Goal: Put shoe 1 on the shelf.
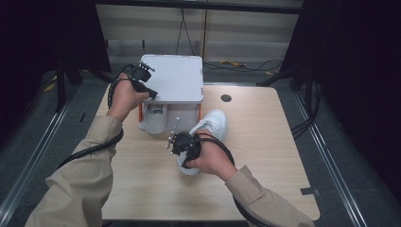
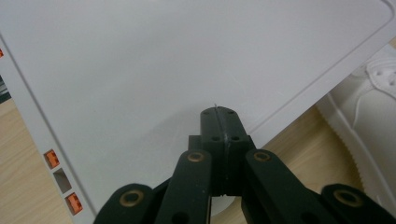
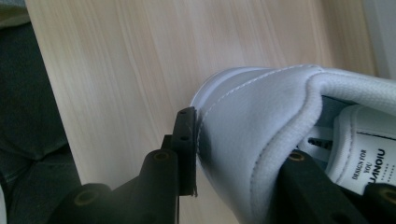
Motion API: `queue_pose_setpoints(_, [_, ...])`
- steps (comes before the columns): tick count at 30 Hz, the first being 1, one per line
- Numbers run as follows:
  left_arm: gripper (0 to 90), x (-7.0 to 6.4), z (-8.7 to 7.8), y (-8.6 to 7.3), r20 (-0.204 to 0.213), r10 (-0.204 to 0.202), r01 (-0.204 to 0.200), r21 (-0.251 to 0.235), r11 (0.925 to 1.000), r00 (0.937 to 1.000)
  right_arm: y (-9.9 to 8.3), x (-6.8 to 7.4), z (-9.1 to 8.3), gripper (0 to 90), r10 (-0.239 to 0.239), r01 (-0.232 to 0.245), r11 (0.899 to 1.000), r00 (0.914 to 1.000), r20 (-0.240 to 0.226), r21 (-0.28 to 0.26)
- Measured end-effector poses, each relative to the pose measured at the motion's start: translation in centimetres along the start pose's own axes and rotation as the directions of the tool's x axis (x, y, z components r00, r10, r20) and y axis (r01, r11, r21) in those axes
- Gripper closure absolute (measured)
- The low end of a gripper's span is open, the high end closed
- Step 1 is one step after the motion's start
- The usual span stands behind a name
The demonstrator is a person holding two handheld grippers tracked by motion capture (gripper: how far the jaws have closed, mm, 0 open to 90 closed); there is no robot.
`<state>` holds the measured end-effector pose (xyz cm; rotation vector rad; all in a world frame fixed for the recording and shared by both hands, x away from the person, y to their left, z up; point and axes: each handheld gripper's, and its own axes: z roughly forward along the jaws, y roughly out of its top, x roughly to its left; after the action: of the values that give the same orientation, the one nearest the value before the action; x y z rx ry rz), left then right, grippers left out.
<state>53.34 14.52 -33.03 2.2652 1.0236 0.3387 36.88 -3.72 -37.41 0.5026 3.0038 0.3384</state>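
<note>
Right claw (image 3: pixel 233 154) clamped on shoe (image 1: pixel 206 130) heel, left claw (image 2: pixel 218 116) closed empty on box (image 1: pixel 175 78) lid at 11 o'clock; other shoe (image 1: pixel 153 120) apparently stowed, this one pending.

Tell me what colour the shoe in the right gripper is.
White: the leather sneaker with stitched heel shows best in the right gripper view.

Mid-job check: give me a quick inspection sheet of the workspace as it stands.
Surface: light wooden table, round hole near its far edge.
Job's things: white sneaker on the table; second sneaker under the grey lidded rack.
Clutter: nothing seen.
Grippers: left gripper shut, tips over the rack lid; right gripper clamps the sneaker's heel wall, one jaw outside, one inside.
Cables: black cable trails from each gripper; more on the floor.
Surroundings: dark curtains, metal floor rails.
</note>
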Motion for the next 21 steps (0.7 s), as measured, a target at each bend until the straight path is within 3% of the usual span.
queue_pose_setpoints(5, [90.0, -0.1, 0.0, 0.2, -0.006, 0.008, -0.008, 0.01, 0.9999, 0.9999, 2.5, 0.9, 0.1, 68.8, -0.095, 0.094, 0.995, 0.9954, -0.013, -0.025])
queue_pose_setpoints(11, [90.0, 0.3, 0.0, -0.1, 0.02, -0.013, 0.014, -0.01, 0.9999, 0.9997, 4.5, 1.8, 0.8, 68.6, -0.184, 0.184, 0.983, 0.9828, -0.013, -0.004])
queue_pose_setpoints(15, [90.0, 0.3, 0.0, -0.2, 0.022, -0.012, 0.012, -0.014, 0.9998, 0.9997, 4.9, 2.5, 1.2, 68.2, -0.243, 0.243, 0.97, 0.9696, -0.028, -0.009])
queue_pose_setpoints(18, [90.0, 0.3, 0.0, -0.3, 0.028, -0.021, 0.021, -0.027, 0.9994, 0.9994, 4.9, 2.2, 1.5, 66.3, -0.257, 0.255, 0.966, 0.9658, -0.037, -0.034])
queue_pose_setpoints(20, [90.0, 0.4, 0.0, -0.4, 0.03, -0.019, 0.02, -0.026, 0.9995, 0.9994, 4.7, 1.7, 2.0, 65.5, -0.285, 0.284, 0.958, 0.9581, -0.03, -0.024])
queue_pose_setpoints(21, [90.0, 0.5, 0.0, -0.4, 0.032, -0.019, 0.02, -0.029, 0.9994, 0.9993, 4.4, 1.4, 2.3, 65.4, -0.312, 0.312, 0.95, 0.9497, -0.022, -0.009])
